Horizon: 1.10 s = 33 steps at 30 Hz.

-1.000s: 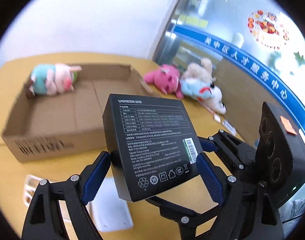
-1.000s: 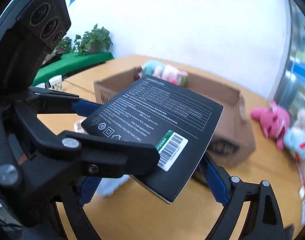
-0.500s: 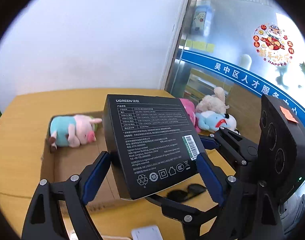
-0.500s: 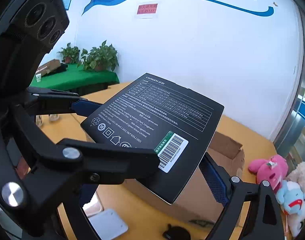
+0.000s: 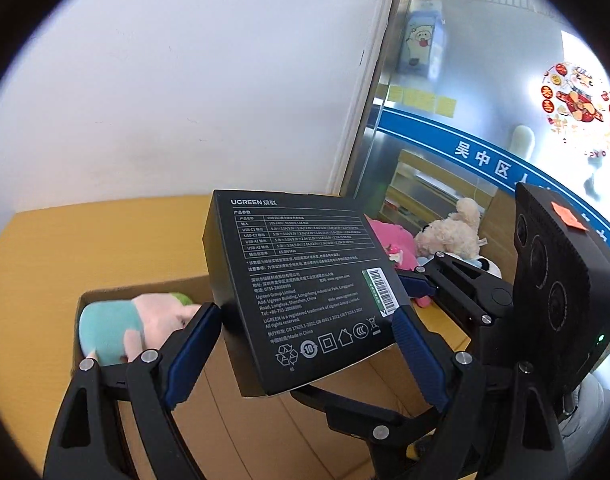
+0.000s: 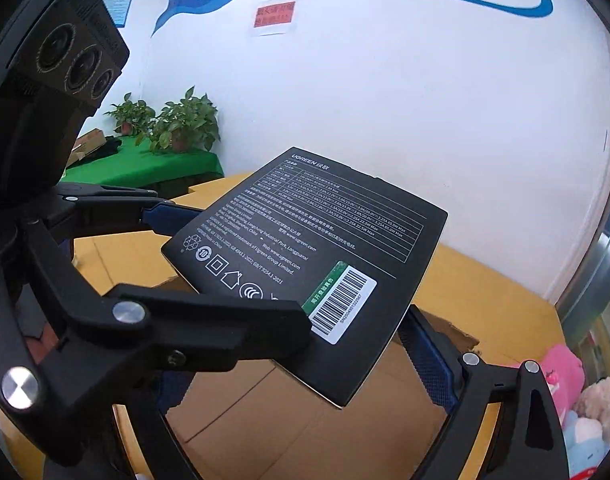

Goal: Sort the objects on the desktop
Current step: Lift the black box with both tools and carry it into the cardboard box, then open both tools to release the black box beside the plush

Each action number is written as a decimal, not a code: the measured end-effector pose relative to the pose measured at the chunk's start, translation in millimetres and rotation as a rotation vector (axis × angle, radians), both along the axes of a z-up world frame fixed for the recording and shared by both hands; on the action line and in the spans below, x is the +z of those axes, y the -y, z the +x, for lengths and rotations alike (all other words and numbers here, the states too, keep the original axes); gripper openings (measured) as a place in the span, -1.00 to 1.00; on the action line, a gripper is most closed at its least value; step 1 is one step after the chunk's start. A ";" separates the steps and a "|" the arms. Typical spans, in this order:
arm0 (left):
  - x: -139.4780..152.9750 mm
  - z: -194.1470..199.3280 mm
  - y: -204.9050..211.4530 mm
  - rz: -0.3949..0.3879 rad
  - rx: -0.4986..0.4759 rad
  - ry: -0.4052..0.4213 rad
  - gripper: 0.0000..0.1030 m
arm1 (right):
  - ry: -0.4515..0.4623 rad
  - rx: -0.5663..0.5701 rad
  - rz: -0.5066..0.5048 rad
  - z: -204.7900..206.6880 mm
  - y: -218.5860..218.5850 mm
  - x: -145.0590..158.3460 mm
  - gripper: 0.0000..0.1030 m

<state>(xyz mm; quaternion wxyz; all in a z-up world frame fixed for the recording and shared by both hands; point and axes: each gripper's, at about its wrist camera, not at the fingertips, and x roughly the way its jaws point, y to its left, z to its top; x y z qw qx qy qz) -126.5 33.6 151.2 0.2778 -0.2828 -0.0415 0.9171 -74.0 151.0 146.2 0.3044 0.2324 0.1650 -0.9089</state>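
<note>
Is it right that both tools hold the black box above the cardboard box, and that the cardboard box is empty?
Not empty. In the left wrist view a plush toy lies inside the cardboard box. Both tools, left and right, hold the black box above it.

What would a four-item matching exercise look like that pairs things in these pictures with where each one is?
Things:
1. black box
2. teal-and-pink plush
3. pink plush
4. potted plants

Places:
A. inside the cardboard box
B. on the green-covered table
C. held in the left gripper
D. on the wooden table, beside the cream plush

Pairs: 1-C, 2-A, 3-D, 4-B
</note>
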 end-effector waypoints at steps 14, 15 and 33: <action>-123.1 -141.9 -45.5 -0.138 0.062 0.334 0.66 | 0.351 0.019 0.052 -176.9 -5.7 -109.8 0.84; -131.8 -146.3 -47.2 -0.135 0.070 0.368 0.62 | 0.377 0.010 0.062 -182.4 -5.7 -122.5 0.84; -40.3 -40.6 -3.6 -0.137 0.158 0.164 0.54 | 0.498 -0.256 -0.078 -138.8 -64.8 -88.1 1.00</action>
